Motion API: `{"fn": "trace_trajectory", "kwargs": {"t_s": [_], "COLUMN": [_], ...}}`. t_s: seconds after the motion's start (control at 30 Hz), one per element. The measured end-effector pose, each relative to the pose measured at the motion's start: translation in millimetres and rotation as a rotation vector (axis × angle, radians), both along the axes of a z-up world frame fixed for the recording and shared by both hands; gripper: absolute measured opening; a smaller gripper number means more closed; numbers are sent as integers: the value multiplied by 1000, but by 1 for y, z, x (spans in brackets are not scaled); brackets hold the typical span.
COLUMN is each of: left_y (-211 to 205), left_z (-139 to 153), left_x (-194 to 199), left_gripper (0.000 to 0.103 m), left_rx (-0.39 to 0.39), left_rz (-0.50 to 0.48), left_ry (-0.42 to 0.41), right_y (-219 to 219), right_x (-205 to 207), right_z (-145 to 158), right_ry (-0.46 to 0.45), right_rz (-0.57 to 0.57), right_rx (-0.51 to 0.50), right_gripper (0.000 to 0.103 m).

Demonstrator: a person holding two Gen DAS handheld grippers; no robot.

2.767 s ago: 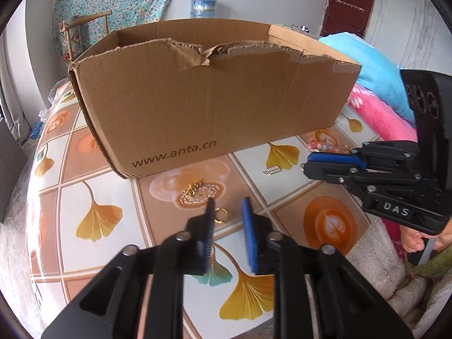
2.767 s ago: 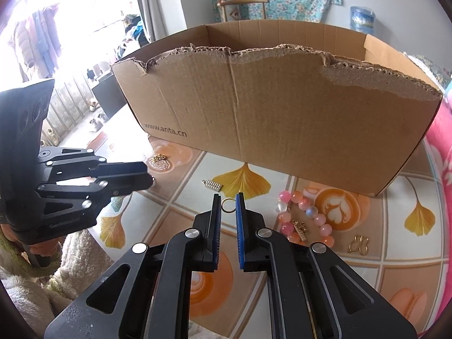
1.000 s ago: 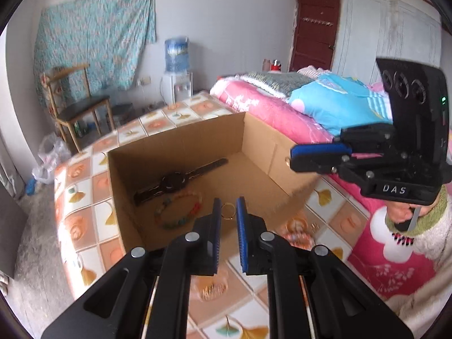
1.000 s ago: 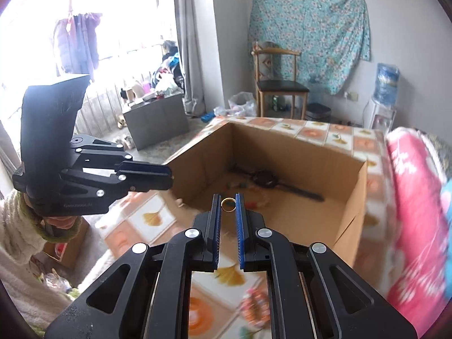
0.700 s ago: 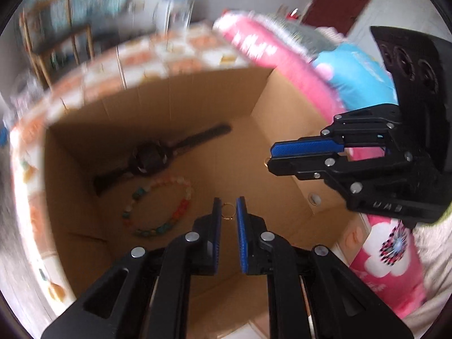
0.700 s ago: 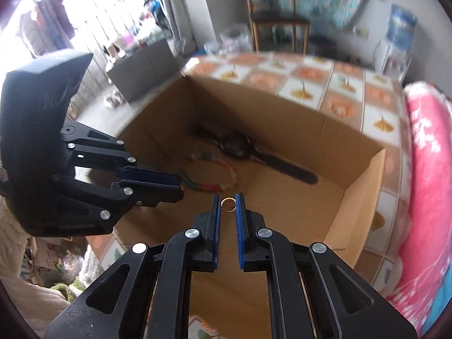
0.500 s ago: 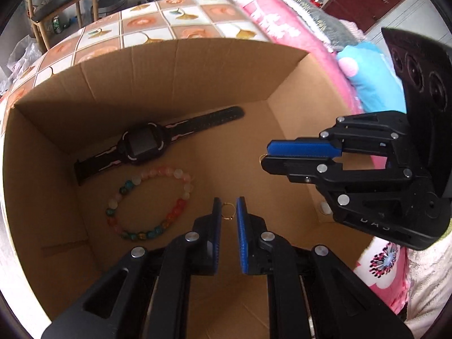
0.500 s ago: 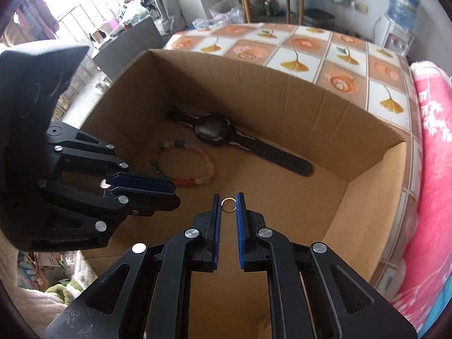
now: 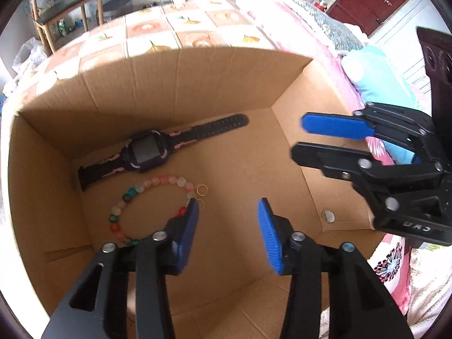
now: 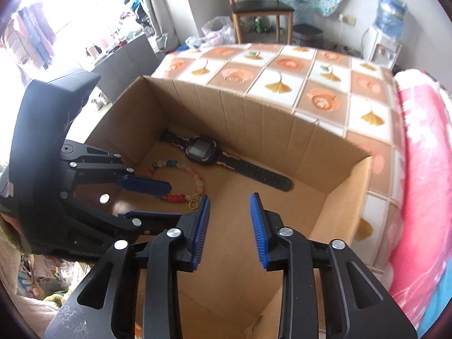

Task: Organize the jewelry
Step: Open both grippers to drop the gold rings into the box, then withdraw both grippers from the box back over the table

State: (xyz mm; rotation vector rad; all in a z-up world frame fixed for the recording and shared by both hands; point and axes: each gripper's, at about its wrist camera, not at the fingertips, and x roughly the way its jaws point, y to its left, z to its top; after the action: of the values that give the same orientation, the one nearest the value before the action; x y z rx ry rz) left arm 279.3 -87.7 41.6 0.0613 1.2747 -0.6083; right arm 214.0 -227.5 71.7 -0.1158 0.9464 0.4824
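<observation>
Rings: two small gold rings and lie on the floor of the cardboard box, one just beside the other, at the 3 o'clock edge of the bead bracelet; in the right wrist view only one ring shows, beside that gripper's left fingertip.
Bracelet: a loop of pink, white, teal and red beads, flat on the box floor, partly hidden by the left gripper.
Watch: black with pink trim, strap laid out straight, at 12 o'clock of the bracelet along the far wall.
Left gripper: above the box floor, fingers spread wide, holding nothing.
Right gripper: over the box at 3 o'clock of the left one, fingers wide apart, holding nothing.
Table: tiled leaf-pattern cloth under the box.
Pink blanket: at 3 o'clock of the box.
</observation>
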Motion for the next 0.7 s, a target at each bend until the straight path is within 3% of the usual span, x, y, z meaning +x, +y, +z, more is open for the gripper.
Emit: {"fn": "trace_trajectory", "kwargs": {"t_s": [0.2,0.4,0.53,0.7], "left_y": [21,72,106,133], "left_z": [45,99,108,73], "left_x": [-30,-105,-159,-212], "left_gripper": [62,81,92,97], "left_rx": [-18,-65,-77,-43], "left_rz": [18,49,95,181], "left_ry": [-159,-386,-501,-560], "right_y": [-16,-30,-32,-23], "right_x": [-46,-130,-179,-197], "right_z": [37,76,61,5], "right_ry": [-106,-295,-301,-211], "right_rz": [-31,-14,17,-39], "right_rx": [61,153,276,330], "right_gripper": [60,70,73,73]}}
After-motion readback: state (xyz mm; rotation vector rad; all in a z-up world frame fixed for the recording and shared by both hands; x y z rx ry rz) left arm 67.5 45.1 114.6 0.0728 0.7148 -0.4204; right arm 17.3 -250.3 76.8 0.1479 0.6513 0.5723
